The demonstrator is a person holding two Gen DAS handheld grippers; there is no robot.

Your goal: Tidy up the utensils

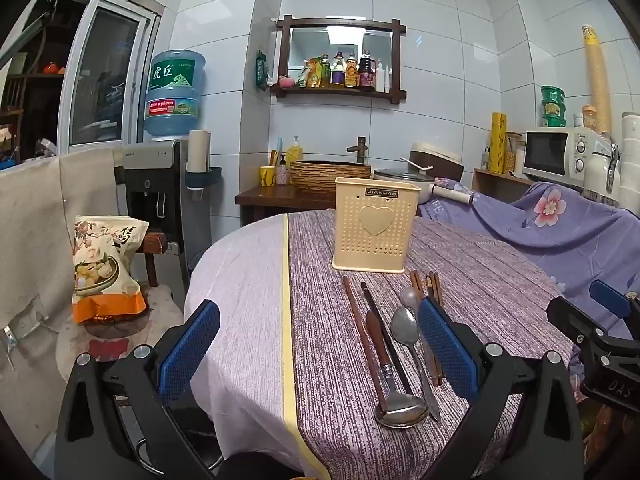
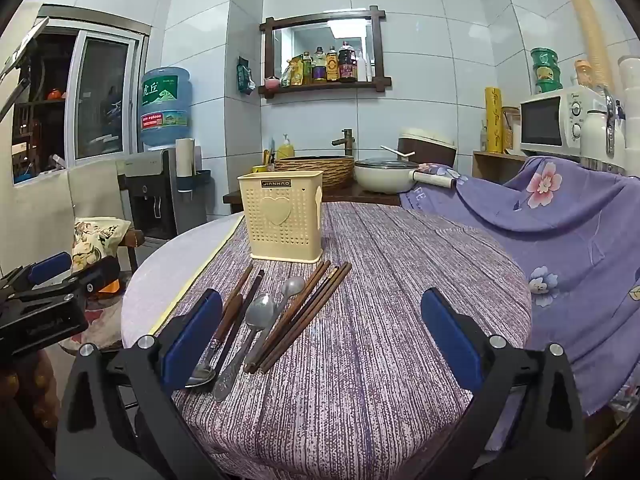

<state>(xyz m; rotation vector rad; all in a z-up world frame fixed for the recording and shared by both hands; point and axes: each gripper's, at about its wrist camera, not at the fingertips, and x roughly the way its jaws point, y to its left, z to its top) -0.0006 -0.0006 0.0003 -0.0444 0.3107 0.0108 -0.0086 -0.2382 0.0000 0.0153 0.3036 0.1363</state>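
A cream perforated utensil holder (image 1: pixel 376 226) (image 2: pixel 282 220) stands upright at the far side of the round table (image 2: pixel 380 380). In front of it lie brown chopsticks (image 2: pixel 304 316) (image 1: pixel 435 286), two metal spoons (image 1: pixel 404 326) (image 2: pixel 260 312) and a wooden-handled spoon (image 1: pixel 402 412) (image 2: pixel 224 326), all flat on the purple striped cloth. My left gripper (image 1: pixel 318 312) is open above the near table edge, its right finger over the utensils. To the right of the row, my right gripper (image 2: pixel 320 300) is open too, with nothing between its fingers; its left finger hides the wooden-handled spoon's end.
A snack bag (image 1: pixel 104 268) sits on a stool left of the table. A purple floral cloth (image 2: pixel 560 240) covers furniture on the right. Behind the table are a water dispenser (image 1: pixel 160 184), a basin counter with a white pot (image 2: pixel 384 176), and a microwave (image 2: pixel 560 120).
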